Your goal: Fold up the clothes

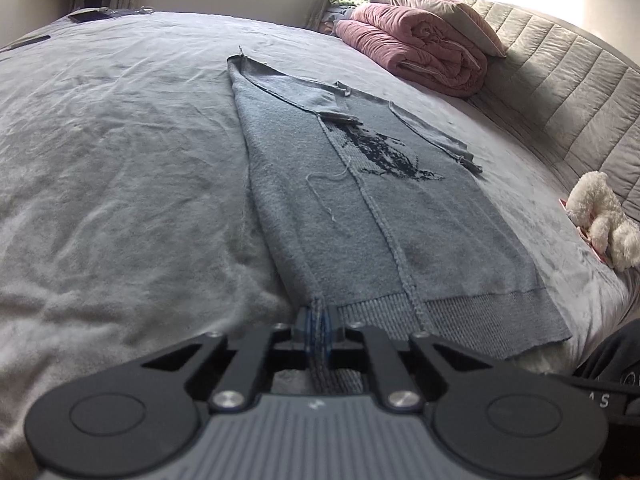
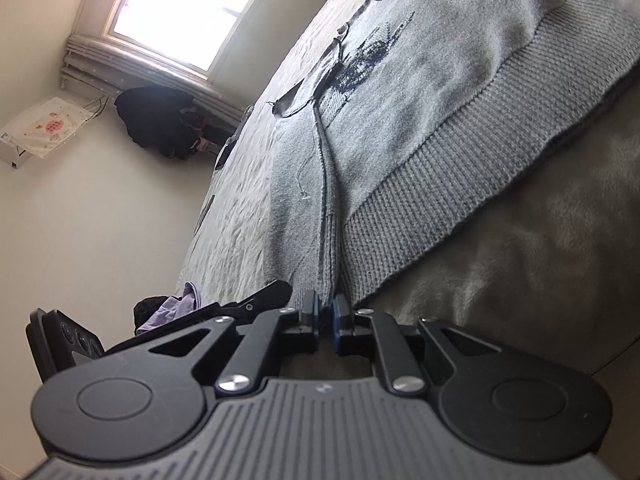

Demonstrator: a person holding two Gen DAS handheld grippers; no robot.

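Note:
A grey knit sweater [image 1: 360, 208] with a dark pattern on its chest lies lengthwise on the bed, one side folded over the middle, sleeves folded in at the far end. My left gripper [image 1: 318, 332] is shut on the ribbed hem at the near left folded edge, and the fabric bunches between the pads. In the right wrist view the same sweater [image 2: 420, 92] stretches away. My right gripper [image 2: 325, 312] pinches a fold of the hem, its jaws nearly together. The left gripper's black body [image 2: 240, 308] shows just left of it.
The bed's grey sheet [image 1: 120, 160] spreads wide to the left. A rolled pink quilt [image 1: 416, 48] and pillows lie at the far end by the padded headboard [image 1: 568, 80]. A white plush toy [image 1: 600, 216] sits at the right edge. Dark flat items [image 1: 86, 16] lie far left.

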